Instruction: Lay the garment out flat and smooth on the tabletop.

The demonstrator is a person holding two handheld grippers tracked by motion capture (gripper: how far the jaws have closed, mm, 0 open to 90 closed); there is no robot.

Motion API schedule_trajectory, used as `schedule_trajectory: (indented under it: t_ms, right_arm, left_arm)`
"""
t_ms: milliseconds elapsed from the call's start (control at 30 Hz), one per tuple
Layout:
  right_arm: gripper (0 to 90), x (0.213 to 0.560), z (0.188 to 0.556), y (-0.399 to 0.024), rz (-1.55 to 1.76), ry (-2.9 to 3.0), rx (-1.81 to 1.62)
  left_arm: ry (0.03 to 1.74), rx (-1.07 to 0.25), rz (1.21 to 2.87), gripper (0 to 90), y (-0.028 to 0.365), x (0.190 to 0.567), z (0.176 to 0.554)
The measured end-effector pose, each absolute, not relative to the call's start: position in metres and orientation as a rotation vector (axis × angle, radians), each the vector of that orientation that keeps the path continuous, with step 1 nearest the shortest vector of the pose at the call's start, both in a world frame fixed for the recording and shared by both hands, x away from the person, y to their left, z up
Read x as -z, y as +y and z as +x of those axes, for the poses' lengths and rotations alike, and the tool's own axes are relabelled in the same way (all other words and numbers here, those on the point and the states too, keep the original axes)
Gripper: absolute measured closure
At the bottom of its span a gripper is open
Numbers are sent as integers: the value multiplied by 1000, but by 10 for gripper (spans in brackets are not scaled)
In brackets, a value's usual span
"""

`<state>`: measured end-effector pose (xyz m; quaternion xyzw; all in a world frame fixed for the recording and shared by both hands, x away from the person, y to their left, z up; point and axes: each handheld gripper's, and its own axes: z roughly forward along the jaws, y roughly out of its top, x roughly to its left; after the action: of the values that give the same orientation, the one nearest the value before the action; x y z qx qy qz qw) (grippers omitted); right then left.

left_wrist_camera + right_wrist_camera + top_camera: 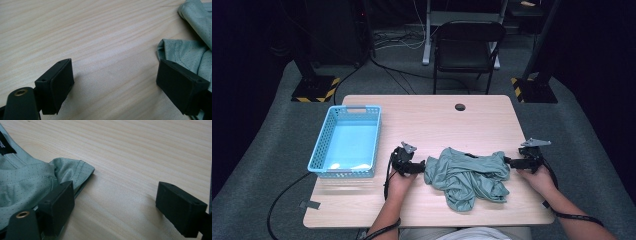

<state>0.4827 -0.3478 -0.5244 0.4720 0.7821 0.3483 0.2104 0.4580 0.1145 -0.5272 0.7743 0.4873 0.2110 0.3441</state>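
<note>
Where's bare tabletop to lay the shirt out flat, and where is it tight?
Bare wood runs behind the crumpled green shirt up to the round hole, from the blue basket across to the table's right edge. Crowded: the front strip, where the left gripper and right gripper flank the shirt, both open.

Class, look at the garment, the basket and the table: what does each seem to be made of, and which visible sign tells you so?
Garment: soft sage-green knit, probably sports mesh; tiny pinholes, limp folds, matt.
Basket: light blue moulded plastic, by its lattice walls and slight sheen.
Table: pale wood or wood-look laminate; straight grain lines, smooth matt top.
</note>
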Motion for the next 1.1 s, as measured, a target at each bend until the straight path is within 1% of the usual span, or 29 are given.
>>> schedule_trajectory:
  t_ms: [300, 400, 433, 467, 500, 567, 633, 667, 733, 800, 833, 867, 1100]
  right_arm:
    - [141, 524, 482, -348, 1315, 2171, -968]
    - [205, 524, 481, -348, 1291, 2184, -992]
    - [205, 524, 481, -348, 1291, 2184, -992]
    - [234, 524, 480, -348, 1283, 2186, -1000]
    - [251, 524, 479, -348, 1277, 2190, -1005]
    - [258, 524, 478, -348, 1258, 2204, -1015]
    - [259, 524, 478, -348, 1253, 2208, -1017]
    - [283, 524, 478, -348, 1245, 2214, -1020]
    - [320, 522, 478, -349, 1245, 2220, -1021]
    - [353, 521, 479, -350, 1259, 2221, -1024]
    - [353, 521, 479, -350, 1259, 2221, -1024]
    - [379, 519, 479, -351, 1277, 2228, -1037]
    - [399, 508, 475, -352, 1292, 2182, -1108]
  left_arm:
    - [1283, -556, 2002, 137, 113, 527, 457]
    - [1280, -554, 2003, 138, 114, 527, 457]
    - [1280, -554, 2003, 139, 114, 527, 457]
    - [1276, -553, 2005, 142, 114, 527, 457]
    - [1270, -552, 2005, 148, 115, 527, 457]
    - [1272, -551, 2008, 171, 115, 526, 458]
    - [1279, -549, 2006, 222, 116, 525, 458]
    - [1283, -542, 2006, 251, 117, 524, 458]
    - [1286, -486, 1984, 324, 119, 521, 459]
    - [1286, -481, 1979, 330, 118, 520, 458]
    - [1275, -481, 1979, 330, 116, 519, 458]
    - [1263, -488, 1985, 336, 114, 518, 457]
    - [1186, -490, 1995, 352, 100, 511, 450]
